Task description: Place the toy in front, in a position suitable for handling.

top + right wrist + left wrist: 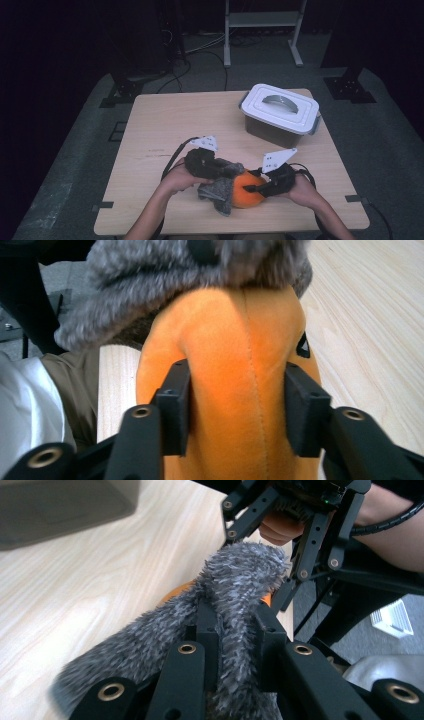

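A plush toy lies near the table's front edge, with a round orange body (247,194) and a grey furry part (219,192) on its left. My left gripper (231,172) comes in from the left and is shut on the grey fur (240,575), which bunches between its jaws (237,625). From the right, my right gripper (252,188) is shut on the orange body (235,330), whose sides dent under the pads (240,410). Grey fur (165,265) hangs over the top of the orange body.
A white lidded box (280,114) with a grey handle stands at the table's back right. The wooden table (170,120) is bare at the left and middle. A metal shelf frame (262,20) and cables lie on the floor behind.
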{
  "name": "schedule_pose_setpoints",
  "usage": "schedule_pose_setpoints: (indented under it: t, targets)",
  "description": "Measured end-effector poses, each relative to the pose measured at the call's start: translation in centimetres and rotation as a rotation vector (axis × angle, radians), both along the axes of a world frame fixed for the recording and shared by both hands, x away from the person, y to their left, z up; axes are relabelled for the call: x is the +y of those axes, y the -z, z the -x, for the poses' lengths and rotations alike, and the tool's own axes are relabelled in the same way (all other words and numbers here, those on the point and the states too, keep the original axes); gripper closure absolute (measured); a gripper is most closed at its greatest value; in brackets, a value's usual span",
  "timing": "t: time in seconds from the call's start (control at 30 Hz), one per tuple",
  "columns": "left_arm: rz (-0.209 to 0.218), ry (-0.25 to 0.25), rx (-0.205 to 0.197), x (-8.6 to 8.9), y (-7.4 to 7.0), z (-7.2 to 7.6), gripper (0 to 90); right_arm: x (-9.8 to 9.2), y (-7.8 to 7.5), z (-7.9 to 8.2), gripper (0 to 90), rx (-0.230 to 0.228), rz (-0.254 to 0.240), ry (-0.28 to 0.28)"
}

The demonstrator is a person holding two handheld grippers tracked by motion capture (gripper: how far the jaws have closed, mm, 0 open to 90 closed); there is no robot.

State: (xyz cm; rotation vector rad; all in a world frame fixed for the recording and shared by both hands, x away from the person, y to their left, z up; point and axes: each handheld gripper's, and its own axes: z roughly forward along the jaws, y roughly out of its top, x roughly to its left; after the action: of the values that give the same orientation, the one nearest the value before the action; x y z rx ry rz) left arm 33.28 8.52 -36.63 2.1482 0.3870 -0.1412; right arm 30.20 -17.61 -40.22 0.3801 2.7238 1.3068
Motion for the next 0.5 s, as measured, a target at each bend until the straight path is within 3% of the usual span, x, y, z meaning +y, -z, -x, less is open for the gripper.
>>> schedule_pose_setpoints:
  t: [0.2, 0.3, 0.4, 0.5]
  targets:
    - [0.023, -0.030, 0.012, 1.8, -0.4, -0.1, 78.0, -0.6, -0.3, 0.0, 57.2, 0.018, -0.091, -0.008]
    - [0.036, -0.020, -0.007, 2.1, -1.2, 0.0, 78.0, 0.3, -0.5, 0.0, 57.3, 0.007, -0.100, -0.027]
    - [0.030, -0.014, -0.031, 2.2, -2.1, 0.2, 78.0, 1.7, -0.7, -0.5, 57.3, 0.007, -0.139, -0.059]
    - [0.024, -0.015, -0.032, 2.6, -2.4, 0.3, 78.0, 2.7, -0.7, -0.8, 57.1, -0.003, -0.148, -0.080]
